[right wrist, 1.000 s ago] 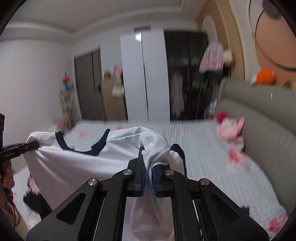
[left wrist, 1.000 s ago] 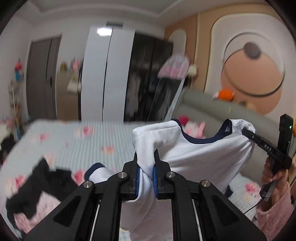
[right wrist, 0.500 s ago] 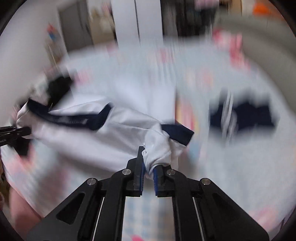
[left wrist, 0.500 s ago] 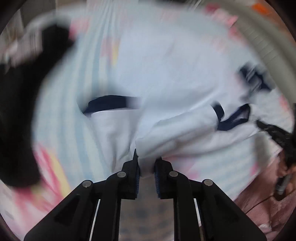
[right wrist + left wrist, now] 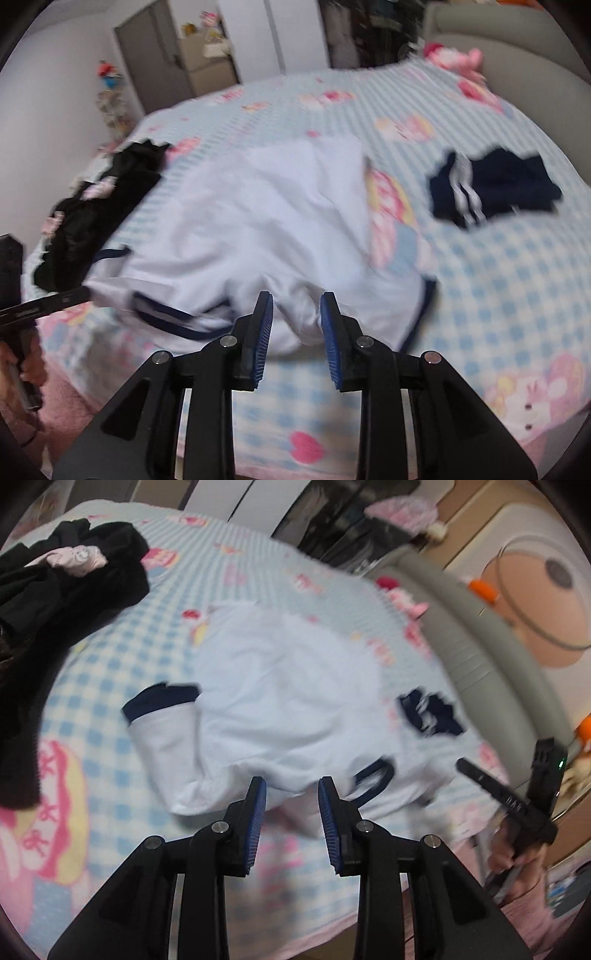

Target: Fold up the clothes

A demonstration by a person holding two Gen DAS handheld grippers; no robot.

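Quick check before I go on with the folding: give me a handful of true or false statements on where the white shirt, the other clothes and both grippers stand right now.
1. The white shirt lies spread on the bed. True.
2. The left gripper is clamped shut on the shirt. False: its jaws are opening, and the shirt's edge lies loose between the pads.
3. A folded navy garment with white stripes lies apart from the shirt. True.
4. The right gripper holds the shirt up in the air. False: its jaws are opening and the shirt rests on the bed.
5. The pile of black clothes lies on top of the shirt. False: it lies beside it.
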